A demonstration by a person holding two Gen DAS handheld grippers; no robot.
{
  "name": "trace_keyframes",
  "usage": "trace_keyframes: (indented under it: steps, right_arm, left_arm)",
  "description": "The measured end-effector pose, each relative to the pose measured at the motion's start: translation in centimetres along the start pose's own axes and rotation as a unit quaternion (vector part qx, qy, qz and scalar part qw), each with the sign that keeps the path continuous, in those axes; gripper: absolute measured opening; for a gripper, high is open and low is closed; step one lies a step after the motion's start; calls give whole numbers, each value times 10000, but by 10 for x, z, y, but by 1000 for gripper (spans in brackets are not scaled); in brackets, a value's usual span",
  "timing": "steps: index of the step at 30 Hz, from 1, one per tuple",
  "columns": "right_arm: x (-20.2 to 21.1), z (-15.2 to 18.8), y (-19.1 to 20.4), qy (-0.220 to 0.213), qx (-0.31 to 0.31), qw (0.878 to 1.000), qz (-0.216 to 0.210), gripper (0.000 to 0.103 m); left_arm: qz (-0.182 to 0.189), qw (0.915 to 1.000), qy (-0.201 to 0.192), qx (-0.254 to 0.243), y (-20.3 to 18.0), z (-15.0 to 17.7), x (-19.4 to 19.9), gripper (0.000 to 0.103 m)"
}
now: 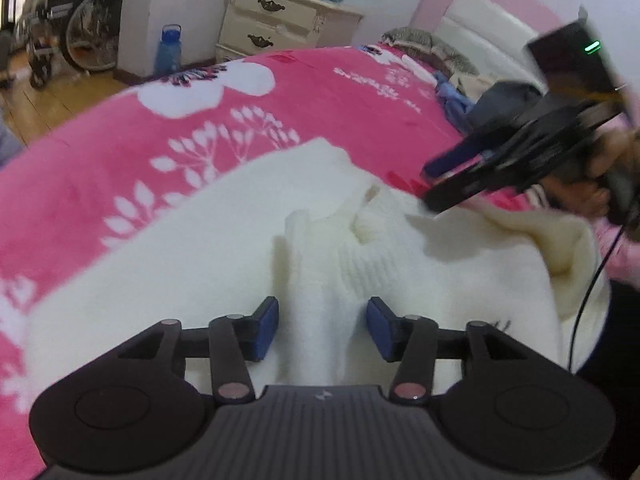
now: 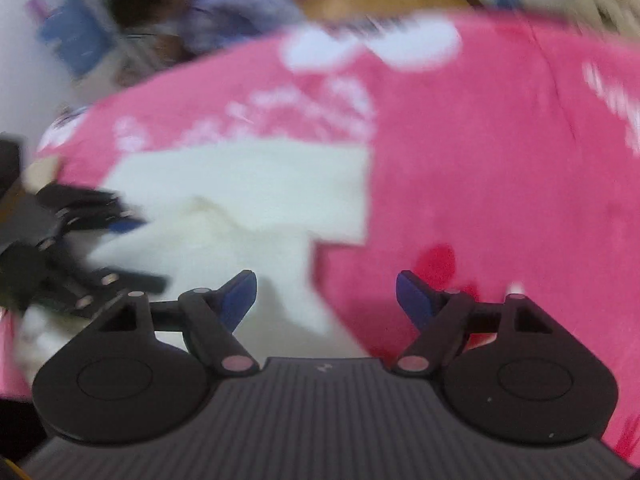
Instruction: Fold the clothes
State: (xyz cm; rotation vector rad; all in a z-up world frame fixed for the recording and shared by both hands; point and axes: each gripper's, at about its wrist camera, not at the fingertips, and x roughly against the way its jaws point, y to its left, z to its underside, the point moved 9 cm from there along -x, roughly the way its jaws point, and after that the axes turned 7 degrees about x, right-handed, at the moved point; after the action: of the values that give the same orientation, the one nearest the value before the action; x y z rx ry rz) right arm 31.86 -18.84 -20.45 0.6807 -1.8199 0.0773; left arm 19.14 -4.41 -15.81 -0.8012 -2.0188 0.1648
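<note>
A white knit sweater (image 1: 224, 240) lies spread on the pink flowered blanket (image 1: 120, 152). My left gripper (image 1: 323, 328) is open low over it. A raised ridge of the knit runs up between its two blue pads (image 1: 266, 328), and I cannot tell if they touch it. In the left wrist view my right gripper (image 1: 456, 184) hovers over the sweater's far right edge, held by a hand (image 1: 600, 184). The right wrist view is blurred. There the right gripper (image 2: 326, 300) is open above the sweater's edge (image 2: 248, 200), with nothing between its fingers. The left gripper (image 2: 80, 240) sits at the left.
A pile of other clothes (image 1: 472, 96) lies near the pink and white headboard (image 1: 480, 12). Beyond the bed stand a cream nightstand (image 1: 280, 20), a blue water bottle (image 1: 169, 50) and a wheelchair (image 1: 72, 20). A person (image 2: 192, 4) is beyond the bed's far side. A black cable (image 1: 592, 292) hangs at the right.
</note>
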Motion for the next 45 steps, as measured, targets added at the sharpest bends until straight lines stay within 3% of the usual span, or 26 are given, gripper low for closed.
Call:
trace_keyframes:
  steps: [2, 4, 7, 13, 17, 20, 25, 29, 31, 34, 38, 41, 45]
  right_arm:
    - [-14, 11, -6, 285, -545, 9977, -274, 78]
    - [-20, 23, -5, 459, -955, 9929, -544, 79]
    - [-11, 33, 19, 614, -843, 9902, -928, 72]
    - [-14, 32, 31, 1101, -292, 9923, -490, 43]
    - [-33, 30, 36, 1426, 219, 9892, -241, 40]
    - [-31, 30, 35, 1375, 451, 9890, -319, 36]
    - [13, 42, 43, 489, 886, 9943, -337, 12]
    - [75, 57, 53, -1039, 1252, 9860, -372, 11]
    - [96, 61, 52, -1538, 1414, 9772, -375, 10]
    - [129, 60, 54, -2230, 1732, 9582, -466, 10]
    - [187, 43, 43, -3264, 2001, 9200, -836, 9]
    - [203, 43, 33, -3979, 1984, 8907, -951, 9]
    - [200, 43, 16, -4396, 1491, 8771, -1231, 9]
  left_arm:
    - [182, 9997, -144, 39, 2, 2, 0, 46]
    - [387, 9988, -289, 98, 4, 5, 2, 29]
    - [643, 9963, -514, 266, 10, 8, 5, 21]
    - [925, 9926, -689, 377, 13, 9, -2, 17]
    - [930, 9925, -707, 353, 12, 10, -5, 20]
    - [742, 9948, -666, 215, 9, 11, -8, 22]
    - [-20, 9952, -822, -539, -17, 11, 5, 9]
    - [-521, 9882, -1160, -855, -48, 5, 34, 8]
    - [-802, 9834, -1390, -843, -68, -6, 55, 8]
    - [-1297, 9740, -1677, -795, -103, -29, 85, 8]
    - [-2044, 9547, -1982, -864, -152, -70, 120, 8]
    - [-2588, 9427, -1905, -900, -179, -90, 129, 8]
    - [-3264, 9276, -1571, -915, -207, -101, 126, 8]
